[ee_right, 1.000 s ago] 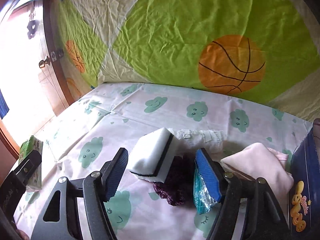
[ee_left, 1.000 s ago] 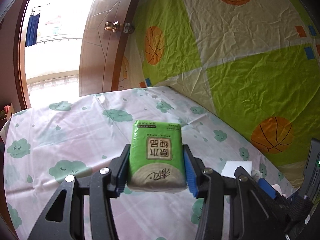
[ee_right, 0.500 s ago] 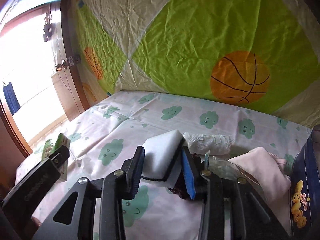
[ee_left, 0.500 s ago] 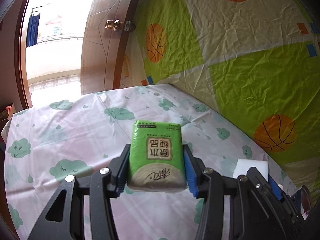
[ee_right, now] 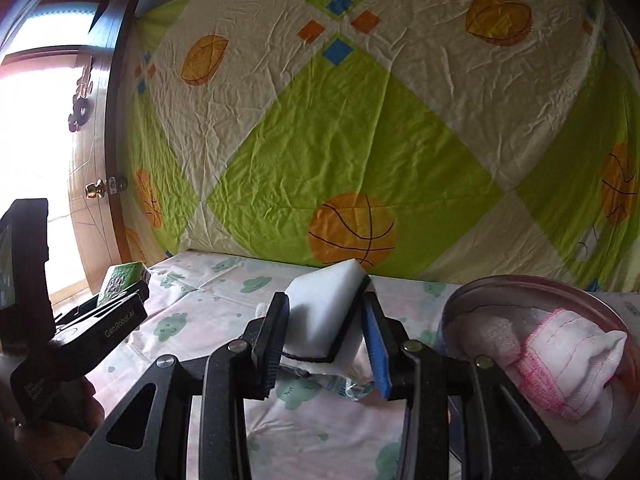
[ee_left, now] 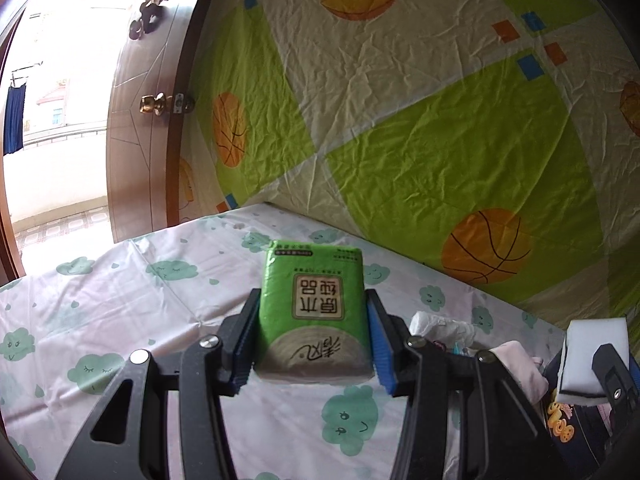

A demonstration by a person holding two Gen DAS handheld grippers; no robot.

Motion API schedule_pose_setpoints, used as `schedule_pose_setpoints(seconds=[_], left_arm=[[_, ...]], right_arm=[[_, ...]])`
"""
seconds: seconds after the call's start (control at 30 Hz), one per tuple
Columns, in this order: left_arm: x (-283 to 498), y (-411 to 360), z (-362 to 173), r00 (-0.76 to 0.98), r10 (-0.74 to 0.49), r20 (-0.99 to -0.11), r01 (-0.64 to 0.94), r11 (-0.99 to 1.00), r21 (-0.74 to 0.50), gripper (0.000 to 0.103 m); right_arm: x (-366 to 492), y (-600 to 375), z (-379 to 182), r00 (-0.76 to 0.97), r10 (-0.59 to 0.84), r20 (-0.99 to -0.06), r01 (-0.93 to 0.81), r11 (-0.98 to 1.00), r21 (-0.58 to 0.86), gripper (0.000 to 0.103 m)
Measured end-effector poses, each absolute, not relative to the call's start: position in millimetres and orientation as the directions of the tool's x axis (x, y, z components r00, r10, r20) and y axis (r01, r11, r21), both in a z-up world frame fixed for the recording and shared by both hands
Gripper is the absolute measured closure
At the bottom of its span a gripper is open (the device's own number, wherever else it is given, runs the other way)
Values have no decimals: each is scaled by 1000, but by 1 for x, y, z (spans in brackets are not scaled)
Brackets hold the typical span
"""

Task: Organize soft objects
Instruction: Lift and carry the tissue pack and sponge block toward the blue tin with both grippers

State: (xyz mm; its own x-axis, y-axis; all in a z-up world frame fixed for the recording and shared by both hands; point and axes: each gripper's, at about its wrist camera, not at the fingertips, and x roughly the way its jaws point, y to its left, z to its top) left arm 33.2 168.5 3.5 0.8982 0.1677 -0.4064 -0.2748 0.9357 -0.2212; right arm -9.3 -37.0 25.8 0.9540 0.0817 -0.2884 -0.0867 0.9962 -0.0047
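My left gripper is shut on a green tissue pack, held flat above the cloud-print cloth. My right gripper is shut on a white sponge with a black underside, lifted clear of the cloth. In the right wrist view the left gripper with its green pack shows at the left edge. A round metal bowl at the right holds a pink-edged white cloth and a fluffy pale cloth.
A rolled white cloth, a pink cloth and a clear wrapper lie on the cloth-covered surface. A dark blue bag with yellow lettering sits at the right. A basketball-print sheet hangs behind; a wooden door stands at left.
My right gripper closed on the white sponge, lifted it off the surface and swung right until the metal bowl came into view. The left gripper kept the tissue pack and turned a little right.
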Motion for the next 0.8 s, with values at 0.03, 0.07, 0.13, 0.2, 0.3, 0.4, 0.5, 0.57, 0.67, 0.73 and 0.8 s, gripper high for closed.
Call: schedule_pose_setpoints(seconds=[0.03, 0.07, 0.13, 0.2, 0.3, 0.4, 0.5, 0.57, 0.67, 0.73, 0.8], left_arm=[[33, 165, 4, 901, 166, -401, -268, 940, -212, 55], [32, 161, 5, 902, 165, -398, -263, 943, -204, 55], [31, 154, 6, 904, 154, -399, -248, 949, -195, 55], [30, 147, 7, 905, 147, -400, -237, 954, -184, 55], [27, 133, 6, 906, 141, -400, -219, 963, -158, 55], [22, 120, 6, 905, 129, -406, -201, 970, -140, 55], [19, 106, 7, 904, 112, -412, -178, 976, -125, 55], [16, 97, 9, 907, 101, -410, -163, 979, -120, 55], [12, 84, 11, 910, 80, -406, -138, 984, -114, 55], [10, 75, 12, 911, 71, -406, -124, 987, -106, 55], [8, 67, 14, 912, 56, -406, -108, 989, -105, 55]], right_arm=[[-12, -42, 26, 956, 70, -286, -74, 997, -6, 64], [-14, -47, 25, 957, 57, -284, -62, 998, -9, 63], [-19, -54, 26, 960, 38, -278, -45, 999, -19, 63], [-24, -59, 26, 962, 25, -273, -33, 999, -26, 63], [-31, -66, 27, 965, 8, -264, -18, 999, -34, 63], [-40, -73, 28, 969, -11, -246, -1, 999, -46, 63], [-47, -81, 29, 972, -32, -233, 18, 998, -60, 63], [-51, -86, 29, 973, -44, -227, 29, 997, -69, 63], [-58, -94, 31, 975, -60, -213, 45, 996, -70, 63], [-62, -99, 32, 976, -69, -204, 55, 996, -73, 63], [-65, -105, 32, 976, -77, -202, 64, 995, -75, 63]])
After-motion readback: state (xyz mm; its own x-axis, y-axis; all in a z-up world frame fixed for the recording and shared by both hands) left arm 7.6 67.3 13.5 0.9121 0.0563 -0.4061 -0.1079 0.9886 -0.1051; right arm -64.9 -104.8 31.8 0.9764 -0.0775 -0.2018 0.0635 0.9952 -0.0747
